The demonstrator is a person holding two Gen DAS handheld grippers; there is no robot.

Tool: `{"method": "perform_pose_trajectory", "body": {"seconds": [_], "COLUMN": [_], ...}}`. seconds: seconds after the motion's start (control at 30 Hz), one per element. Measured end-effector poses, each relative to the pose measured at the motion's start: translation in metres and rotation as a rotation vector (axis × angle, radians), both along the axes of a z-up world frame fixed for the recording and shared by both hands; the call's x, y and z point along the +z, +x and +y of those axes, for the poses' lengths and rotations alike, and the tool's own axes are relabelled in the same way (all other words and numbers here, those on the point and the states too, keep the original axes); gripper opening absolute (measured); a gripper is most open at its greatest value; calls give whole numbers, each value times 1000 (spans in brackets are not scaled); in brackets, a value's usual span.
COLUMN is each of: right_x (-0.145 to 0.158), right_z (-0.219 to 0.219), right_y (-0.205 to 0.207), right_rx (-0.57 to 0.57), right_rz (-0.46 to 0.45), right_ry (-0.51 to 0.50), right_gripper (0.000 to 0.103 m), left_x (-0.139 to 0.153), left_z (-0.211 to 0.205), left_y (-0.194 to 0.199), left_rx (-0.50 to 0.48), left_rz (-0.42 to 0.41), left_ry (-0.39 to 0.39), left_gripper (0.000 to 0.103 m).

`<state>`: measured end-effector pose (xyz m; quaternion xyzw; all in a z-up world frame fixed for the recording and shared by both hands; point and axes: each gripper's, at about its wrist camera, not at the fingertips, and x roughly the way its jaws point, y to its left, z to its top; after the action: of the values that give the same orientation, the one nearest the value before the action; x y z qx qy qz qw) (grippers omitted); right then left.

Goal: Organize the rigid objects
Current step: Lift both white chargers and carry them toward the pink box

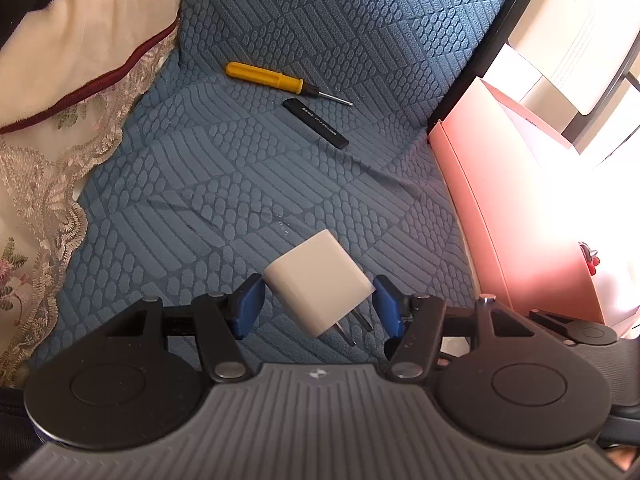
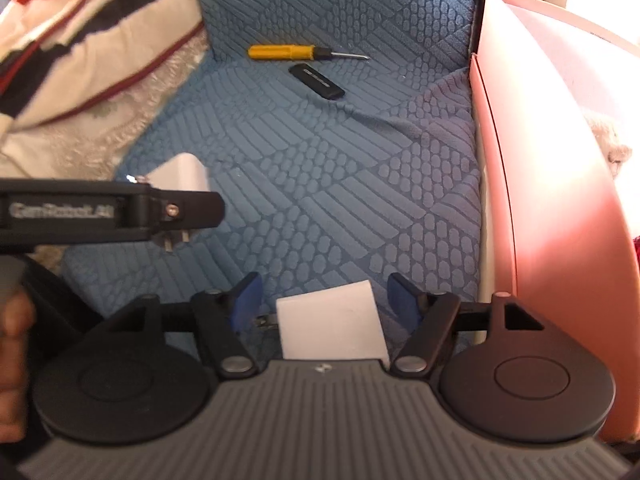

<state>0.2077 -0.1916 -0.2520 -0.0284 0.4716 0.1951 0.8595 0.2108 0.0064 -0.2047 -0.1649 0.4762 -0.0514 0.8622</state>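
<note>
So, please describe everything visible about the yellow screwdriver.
The yellow screwdriver lies flat on the blue textured seat cover, near the backrest. It has a yellow handle that looks like plastic, a black collar and a thin metal shaft pointing right. A black stick-shaped object lies close beside it, apparently not touching. Nothing holds it.

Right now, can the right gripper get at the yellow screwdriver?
Probably not yet: the right gripper has a white charger between its open fingers. The yellow screwdriver lies uncovered farther ahead on the blue cushion.
</note>
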Motion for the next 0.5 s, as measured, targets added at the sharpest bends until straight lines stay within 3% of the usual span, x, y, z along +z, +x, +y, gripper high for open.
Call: {"method": "perform_pose_trajectory", "body": {"seconds": [0.33, 0.5], "right_x": [4, -4], "right_z": [3, 17], "right_y": [-8, -14], "right_rx": [94, 163], "right_rz": [-6, -14], "right_ry": [-40, -152], "right_gripper": [71, 71], "left_x": [-3, -5], "left_z": [-2, -3], "left_y": [1, 3], "left_rx": [6, 3], "left_rz": [12, 15], "left_ry": [5, -8], "left_gripper": [65, 65]}}
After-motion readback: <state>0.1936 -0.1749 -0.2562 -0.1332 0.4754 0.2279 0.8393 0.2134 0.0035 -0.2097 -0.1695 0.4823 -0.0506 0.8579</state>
